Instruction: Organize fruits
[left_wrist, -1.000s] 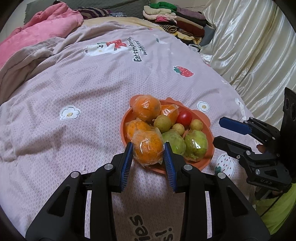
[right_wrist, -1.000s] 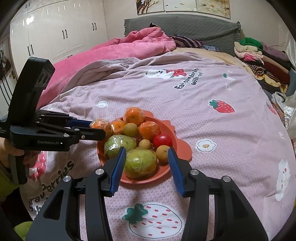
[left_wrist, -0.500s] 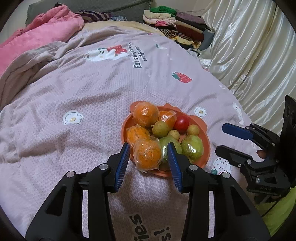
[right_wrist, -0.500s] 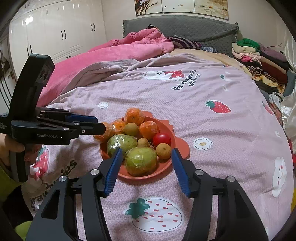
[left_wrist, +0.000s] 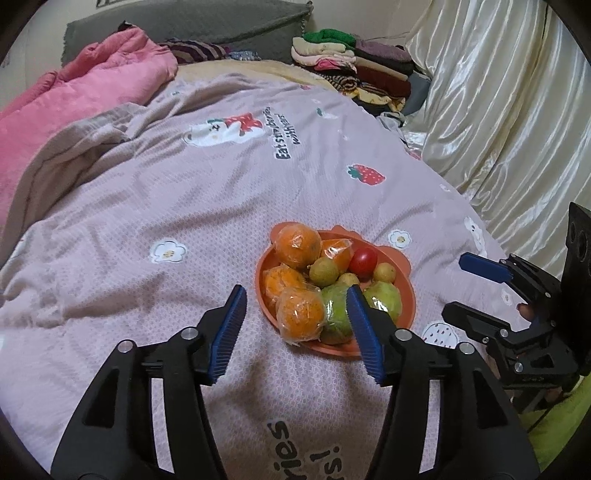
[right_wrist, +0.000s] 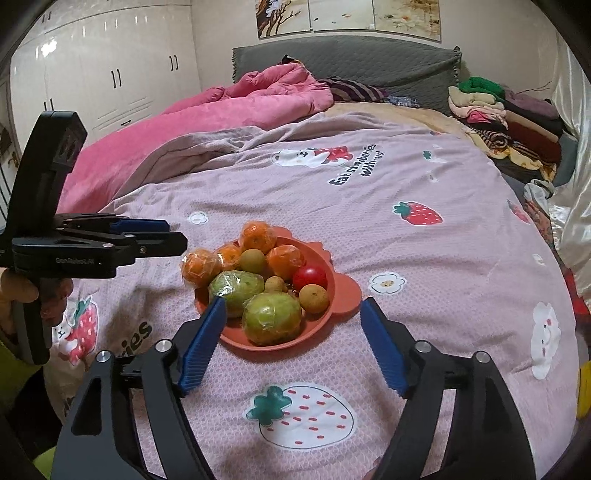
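Both tools hang spread and empty just short of the orange plate (left_wrist: 406, 291), which sits on the bed's pink strawberry quilt (left_wrist: 155, 206) and serves as the landmark. Left of the plate, the left tool (left_wrist: 293, 326) has its blue pads apart, lined up on the wrapped orange (left_wrist: 300, 314) that perches on the plate's near-left rim and bulges over it. That orange, like the three others (left_wrist: 297, 246) behind it toward the plate's far-left side, is sealed in clear film, so it will likely be slick and a little crinkly; a pinch across its widest middle looks safest, firm but not crushing. At the plate's centre sit small yellow-green round fruits (right_wrist: 252, 260), light and prone to roll. Toward its far-right side lies a red tomato (right_wrist: 309, 277), soft-skinned and easily bruised. Along the near edge rest two large green wrapped fruits (right_wrist: 272, 318), probably the heaviest, needing a wide grip. Right of the plate, the right tool (right_wrist: 291, 341) is equally wide open, holding nothing, its pads flanking the plate's near rim without touching it.
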